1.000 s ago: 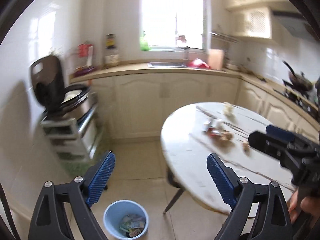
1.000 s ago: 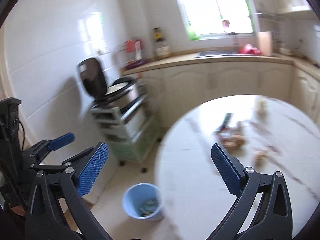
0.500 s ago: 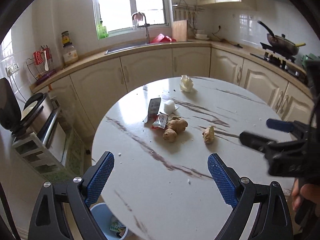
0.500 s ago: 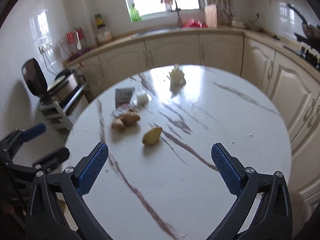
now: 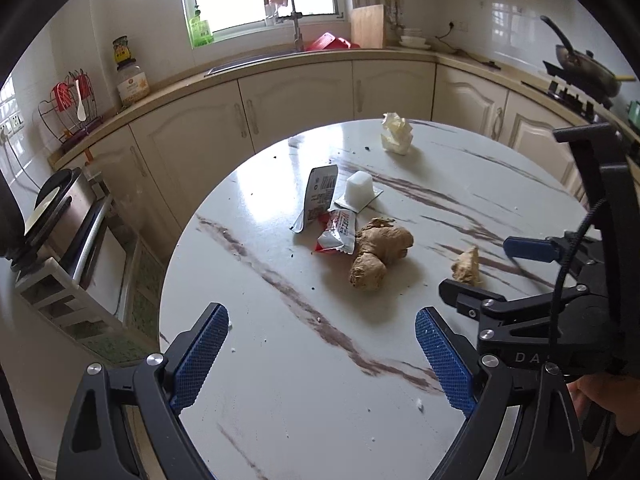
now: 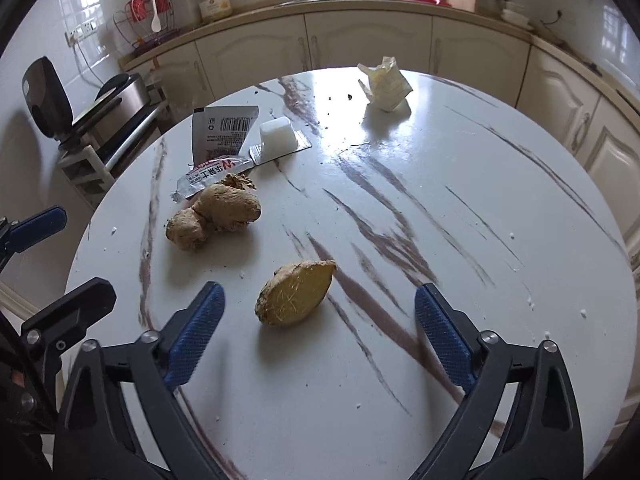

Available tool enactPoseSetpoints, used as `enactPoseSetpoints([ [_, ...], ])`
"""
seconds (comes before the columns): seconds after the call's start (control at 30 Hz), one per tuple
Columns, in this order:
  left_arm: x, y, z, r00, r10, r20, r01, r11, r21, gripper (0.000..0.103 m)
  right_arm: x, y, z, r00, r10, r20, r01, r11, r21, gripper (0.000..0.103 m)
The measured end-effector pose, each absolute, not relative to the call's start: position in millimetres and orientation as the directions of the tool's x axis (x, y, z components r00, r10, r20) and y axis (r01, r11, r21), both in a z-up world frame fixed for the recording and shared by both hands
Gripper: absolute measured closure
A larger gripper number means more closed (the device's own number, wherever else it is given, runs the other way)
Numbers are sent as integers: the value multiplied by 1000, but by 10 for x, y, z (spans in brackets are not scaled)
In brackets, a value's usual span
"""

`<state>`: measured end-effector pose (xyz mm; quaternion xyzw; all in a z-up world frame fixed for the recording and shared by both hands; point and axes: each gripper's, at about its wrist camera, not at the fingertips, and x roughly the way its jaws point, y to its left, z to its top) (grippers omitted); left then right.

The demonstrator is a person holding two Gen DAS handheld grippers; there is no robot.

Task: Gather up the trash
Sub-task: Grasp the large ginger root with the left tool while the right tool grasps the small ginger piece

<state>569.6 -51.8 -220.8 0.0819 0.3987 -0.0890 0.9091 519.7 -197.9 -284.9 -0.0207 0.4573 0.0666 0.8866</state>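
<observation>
- Approaching the scattered trash is the step in hand, as I judge it: both claws hang over the round marble table [image 6: 500, 240] and nothing has been picked up yet.
- The right claw [image 6: 316, 326] is spread but its jaws are closing; the cut ginger piece [image 6: 296, 294] lies on the table between them, nearer the left pad, and neither pad touches it.
- The left claw [image 5: 322, 354] is spread wide with only bare table between its jaws, toward the near edge; the whole ginger root [image 5: 378, 252] lies just ahead of it, near the table's middle.
- Next move, by my reading: the right claw should sink a little, centre on the cut piece and pinch it across its narrow width; the left claw must reach further in for the root or a wrapper.
- The flat wrappers will likely be harder, needing a low, scraping pinch.
- Count of ginger: two, one whole root and one cut piece.
- Count of wrappers: two, a grey packet [image 6: 222, 130] and a red-and-white sachet [image 6: 210, 174], overlapping toward the left edge.
- One small white plastic cup [image 6: 278, 136] on its foil lid, touching the wrappers.
- One crumpled paper wad [image 6: 386, 84] near the far edge.
- No bin shows in either view.
</observation>
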Motion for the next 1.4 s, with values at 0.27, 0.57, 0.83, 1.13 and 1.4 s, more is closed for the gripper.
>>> enactPoseSetpoints([
  [0.27,6047,-636,-2411,641,-110,-760,236,970,59,11,5191,-2049,-2808,574,111,-812,-185,983,3,35],
  [0.57,6470,-819,-2592,606,-121,-786,224,974,22,11,5146,-2272,-2761,562,148,-814,-205,978,36,87],
  [0.83,6776,-993,-2790,576,-114,-809,231,973,27,26,5142,-2386,-2756,564,182,-805,-198,977,82,87],
  [1.13,6779,-1048,-2824,573,-173,-801,275,961,-10,65,5194,-2328,-2727,573,188,-798,-215,974,75,45],
  [1.4,6585,-935,-2826,585,-164,-794,273,962,3,65,5354,-2189,-2777,565,161,-809,-214,976,44,34],
])
